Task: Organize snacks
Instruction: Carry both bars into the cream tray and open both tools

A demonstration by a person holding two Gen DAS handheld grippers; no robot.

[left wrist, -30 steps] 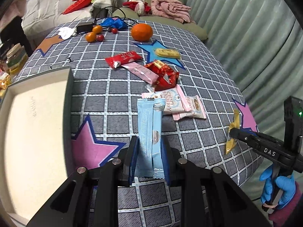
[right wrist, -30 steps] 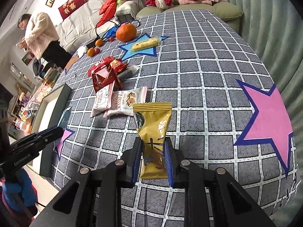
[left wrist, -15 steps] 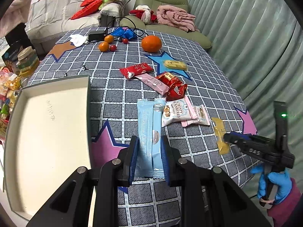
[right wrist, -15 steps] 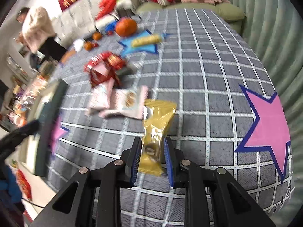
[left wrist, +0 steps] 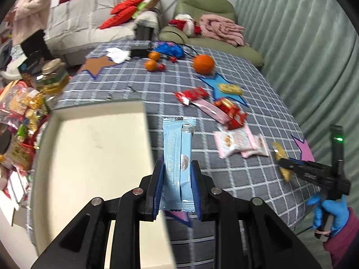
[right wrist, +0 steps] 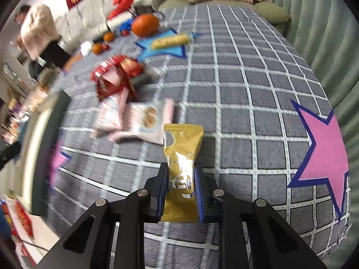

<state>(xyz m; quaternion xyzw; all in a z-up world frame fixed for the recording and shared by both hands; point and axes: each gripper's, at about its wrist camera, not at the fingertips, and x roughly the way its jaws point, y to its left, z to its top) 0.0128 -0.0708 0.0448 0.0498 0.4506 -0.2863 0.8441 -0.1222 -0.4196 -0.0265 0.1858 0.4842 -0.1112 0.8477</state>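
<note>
My left gripper (left wrist: 177, 164) is shut on the lower part of a light blue snack packet (left wrist: 177, 139), which stands upright between the pads. It hangs over the right rim of the cream tray (left wrist: 89, 152). My right gripper (right wrist: 181, 168) is shut on a gold snack packet (right wrist: 182, 141), held upright above the checked tablecloth near the pink star (right wrist: 325, 152). In the left wrist view the right gripper (left wrist: 281, 163) shows at the table's right edge with the gold packet (left wrist: 279, 151), held by a blue-gloved hand (left wrist: 329, 210).
Pink cookie packets (left wrist: 237, 141), red packets (left wrist: 231, 109) and a yellow biscuit bar (left wrist: 230, 88) lie mid-table. An orange (left wrist: 203, 63) and small fruit sit at the back. A heap of snacks (left wrist: 20, 107) lies left of the tray. A person (right wrist: 38, 27) stands beyond the table.
My left gripper has risen and moved left with the blue packet, over the tray's rim. The gold packet, tilted in the right jaws half a second ago, stands straight in them now.
</note>
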